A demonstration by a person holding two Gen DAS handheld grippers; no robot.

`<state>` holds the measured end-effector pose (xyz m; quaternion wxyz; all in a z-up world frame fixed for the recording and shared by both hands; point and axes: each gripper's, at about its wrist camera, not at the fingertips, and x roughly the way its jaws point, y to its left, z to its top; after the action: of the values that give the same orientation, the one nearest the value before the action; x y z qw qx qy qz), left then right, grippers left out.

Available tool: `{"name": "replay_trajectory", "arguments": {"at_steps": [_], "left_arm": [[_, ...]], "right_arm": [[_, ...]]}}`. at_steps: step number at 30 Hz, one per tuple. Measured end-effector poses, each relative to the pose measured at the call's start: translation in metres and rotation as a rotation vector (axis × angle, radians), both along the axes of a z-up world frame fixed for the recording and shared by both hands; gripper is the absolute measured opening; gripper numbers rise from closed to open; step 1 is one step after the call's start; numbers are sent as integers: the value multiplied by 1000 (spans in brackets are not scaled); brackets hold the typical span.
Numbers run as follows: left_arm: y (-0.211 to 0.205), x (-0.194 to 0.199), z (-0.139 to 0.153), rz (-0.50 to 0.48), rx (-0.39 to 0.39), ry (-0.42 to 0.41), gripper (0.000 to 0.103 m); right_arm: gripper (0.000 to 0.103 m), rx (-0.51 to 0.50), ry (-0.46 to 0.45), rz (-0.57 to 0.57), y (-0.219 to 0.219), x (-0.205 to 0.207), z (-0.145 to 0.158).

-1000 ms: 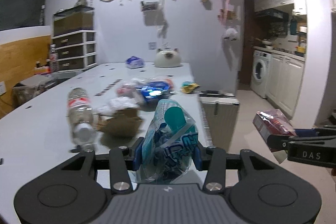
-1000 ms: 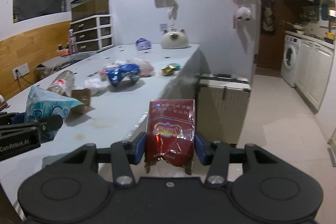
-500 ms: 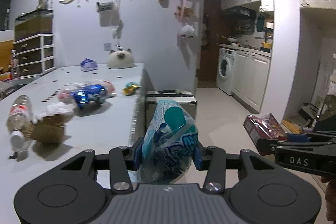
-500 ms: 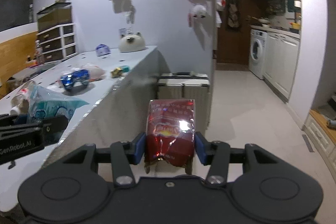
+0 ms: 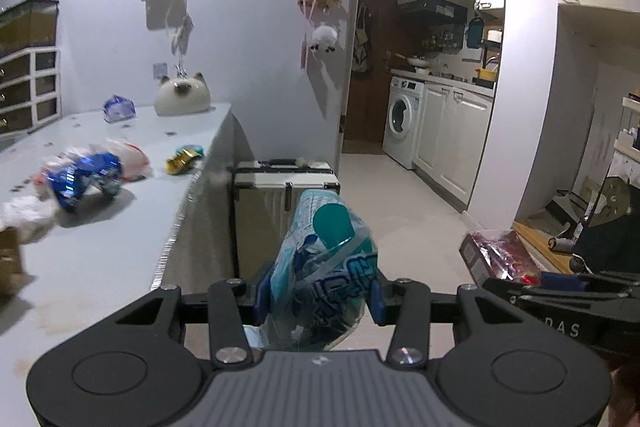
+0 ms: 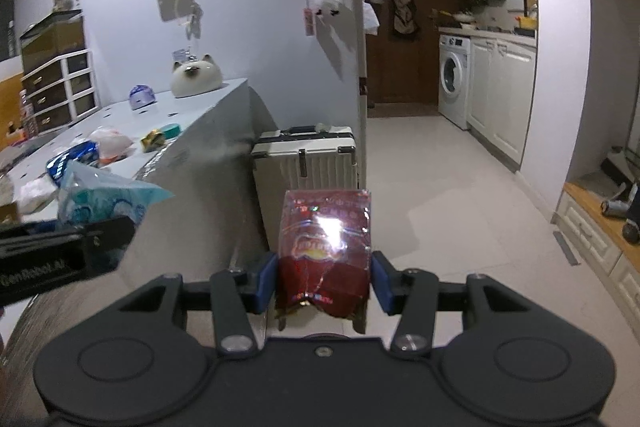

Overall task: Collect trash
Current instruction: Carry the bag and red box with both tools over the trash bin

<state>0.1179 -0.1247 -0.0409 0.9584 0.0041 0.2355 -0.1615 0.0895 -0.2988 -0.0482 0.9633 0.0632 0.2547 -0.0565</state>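
My left gripper [image 5: 318, 297] is shut on a crumpled blue and teal plastic wrapper [image 5: 326, 263], held in the air past the table's right edge. My right gripper [image 6: 324, 277] is shut on a shiny red snack bag [image 6: 326, 247], held over the floor. The red bag [image 5: 496, 257] also shows at the right of the left wrist view, and the blue wrapper [image 6: 104, 197] at the left of the right wrist view. More trash lies on the white table [image 5: 120, 255]: a blue foil bag [image 5: 82, 177], a white and red bag [image 5: 130, 157] and a gold wrapper [image 5: 182, 159].
A white suitcase [image 6: 306, 159] stands on the floor beside the table end. A cat-shaped ornament [image 5: 182, 99] sits at the table's far end. A washing machine [image 6: 454, 81] and white cabinets [image 6: 502, 91] line the right wall. Low wooden shelving [image 6: 596, 215] is at far right.
Both grippers have swung right, away from the table and toward the kitchen floor, each still holding its trash. The bottle and brown paper have left the view.
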Motion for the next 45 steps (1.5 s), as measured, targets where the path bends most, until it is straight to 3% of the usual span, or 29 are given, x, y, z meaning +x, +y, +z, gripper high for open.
{"name": "replay_trajectory", "arguments": {"at_steps": [6,13,23,29,38,45], "left_arm": [[-17,56,-40,19,-19,77,47],[-30,117,-98,55,-23,179,47],[-51,188,-222,53,-13,427,47],[-60,211,-287,33,7,564,47],[-64,231,-360,1,0,717,47],[-62,240,-419,36,22,818,47]], "right_arm": [[50,53,48,-19,-16,51,-34],[50,88,142,-32,-24,113,-97],[50,177,315,-83,-52,177,-210],[50,246,423,-76,-65,198,-275],[51,264,585,-12,-67,234,-353],[52,249,694,33,-63,246,-399]]}}
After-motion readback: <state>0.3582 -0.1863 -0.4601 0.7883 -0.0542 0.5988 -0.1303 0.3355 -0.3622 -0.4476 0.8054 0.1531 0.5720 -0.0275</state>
